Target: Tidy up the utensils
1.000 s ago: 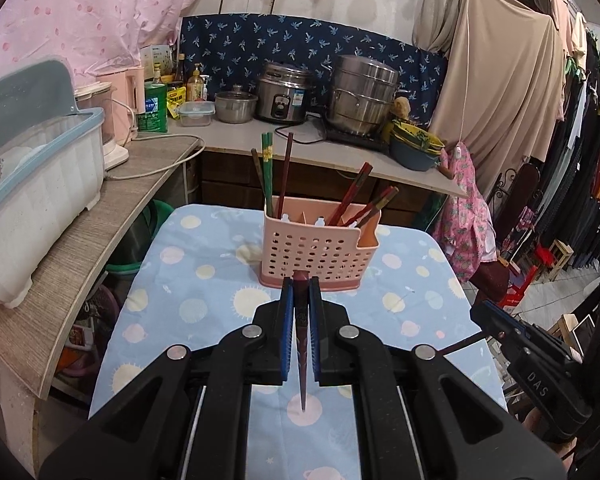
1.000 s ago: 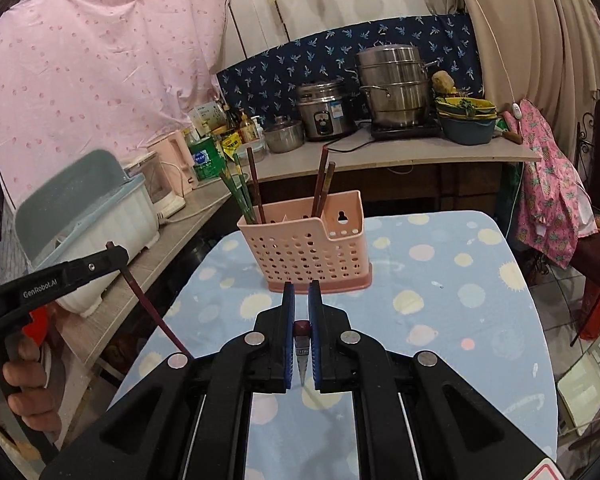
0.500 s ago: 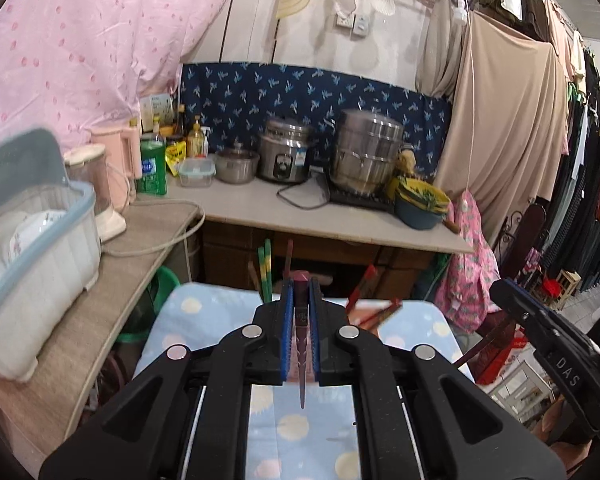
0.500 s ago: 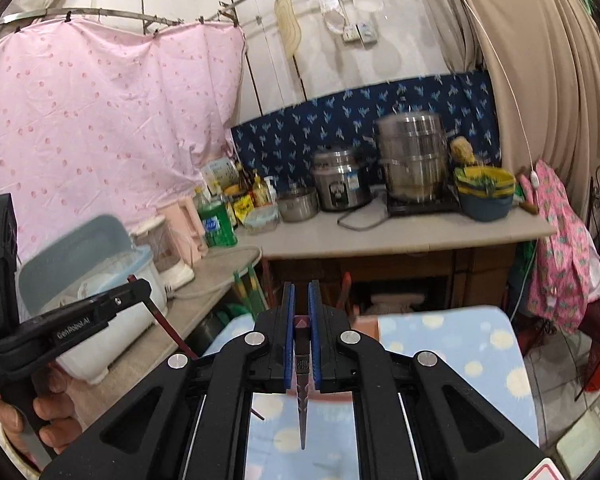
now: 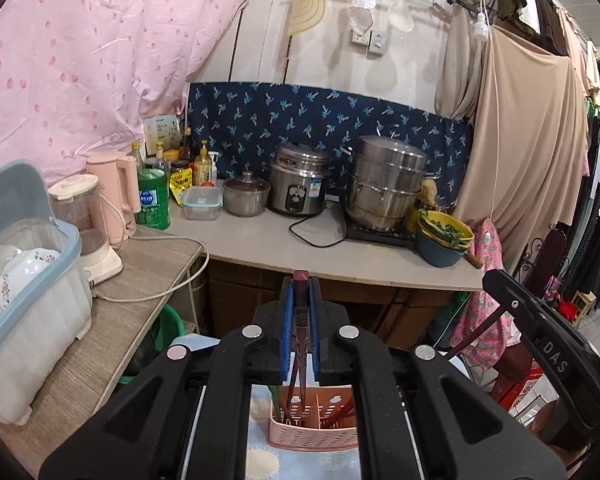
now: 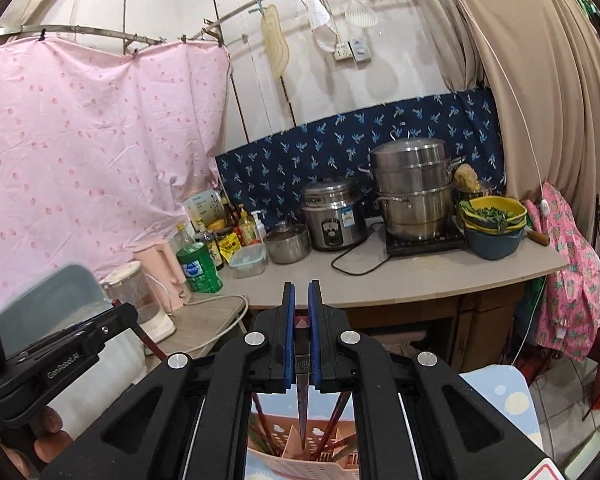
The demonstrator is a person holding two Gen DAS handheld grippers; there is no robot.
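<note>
A: Two containers: a grey-lidded plastic dish box holding floral plates, and a pink perforated plastic utensil basket holding chopsticks.

B: Grippers?

A: Left gripper and right gripper each pinch a dark red chopstick above it. Labels read "DAS", "GenRobot.AI".

Pink perforated utensil basket on a pale blue tablecloth with cream sun motifs. Dark red chopstick; blue gripper pads. Navy leaf-print backsplash cloth; green bottle at the counter's left corner.
</note>
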